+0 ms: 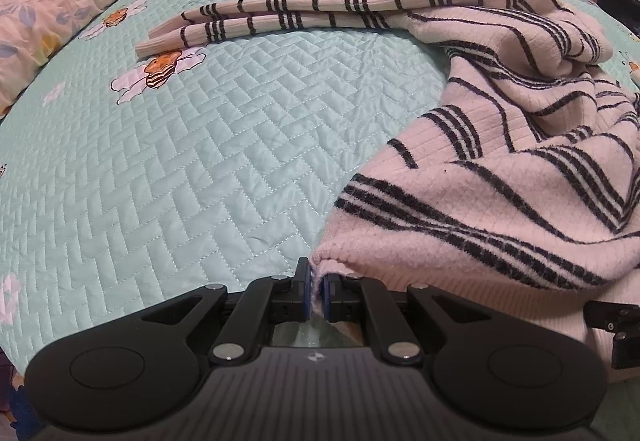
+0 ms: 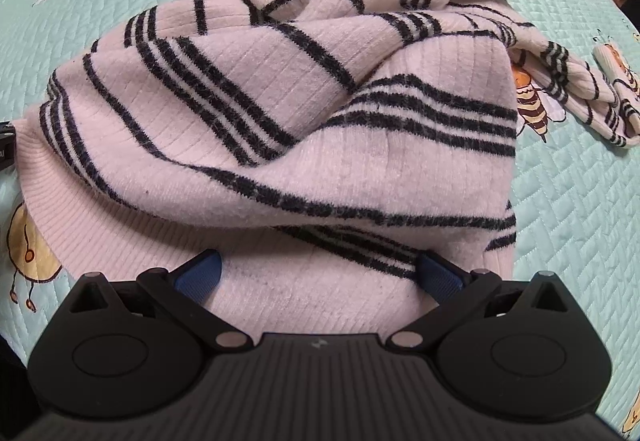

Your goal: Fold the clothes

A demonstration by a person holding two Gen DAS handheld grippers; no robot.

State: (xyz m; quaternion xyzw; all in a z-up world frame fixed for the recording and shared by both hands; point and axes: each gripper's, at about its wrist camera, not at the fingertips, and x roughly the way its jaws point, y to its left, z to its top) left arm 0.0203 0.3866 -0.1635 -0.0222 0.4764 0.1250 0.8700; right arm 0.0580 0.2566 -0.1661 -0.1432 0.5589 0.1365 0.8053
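A mint quilted bedspread (image 1: 180, 169) fills the left wrist view, and a pink sweater with dark stripes (image 1: 520, 161) lies bunched across its right half. 1 sleeve (image 1: 280, 17) stretches flat toward the upper left of the frame. At the bottom centre, the left gripper (image 1: 318, 295) is clamped on the sweater's hem corner. In the right wrist view, the right gripper (image 2: 318, 275) stands wide apart over the ribbed hem (image 2: 280, 301), gripping nothing; the hem runs left to right across its fingers, so the right hand likely pinches next.
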